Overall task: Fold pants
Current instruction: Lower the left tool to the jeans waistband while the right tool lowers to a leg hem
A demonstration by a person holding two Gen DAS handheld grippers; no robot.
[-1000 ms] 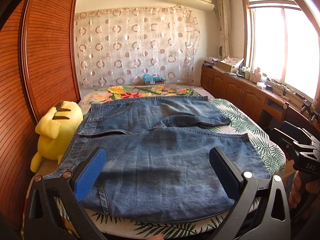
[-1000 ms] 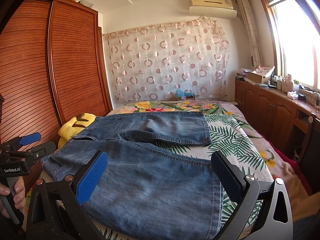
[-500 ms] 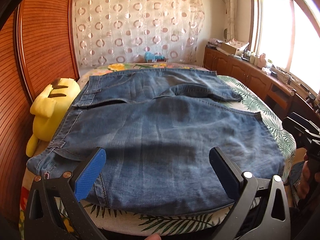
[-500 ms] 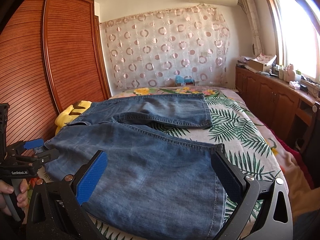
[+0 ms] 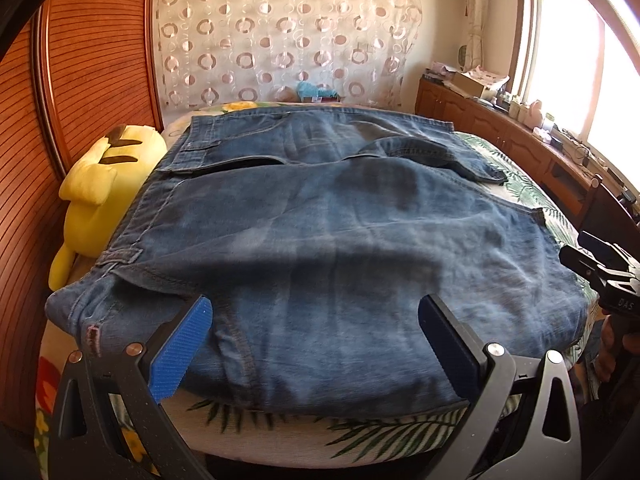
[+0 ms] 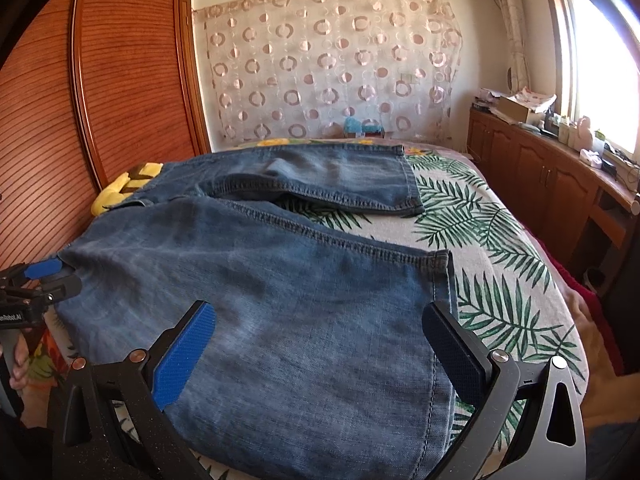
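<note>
Blue denim pants (image 5: 344, 264) spread flat on bed (image 6: 500, 280), lying ahead of left gripper (image 5: 314, 344) and right gripper (image 6: 320, 350), both spread wide, empty.

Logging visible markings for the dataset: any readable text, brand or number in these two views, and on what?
"DAS": white letters on the black body of the right claw, seen at the right edge of the left wrist view.
"nRobot.AI": white print on the left claw, at the left edge of the right wrist view; its first letters are cut off.
The jeans show no readable text.
Countertop boxes: print too blurred.
</note>
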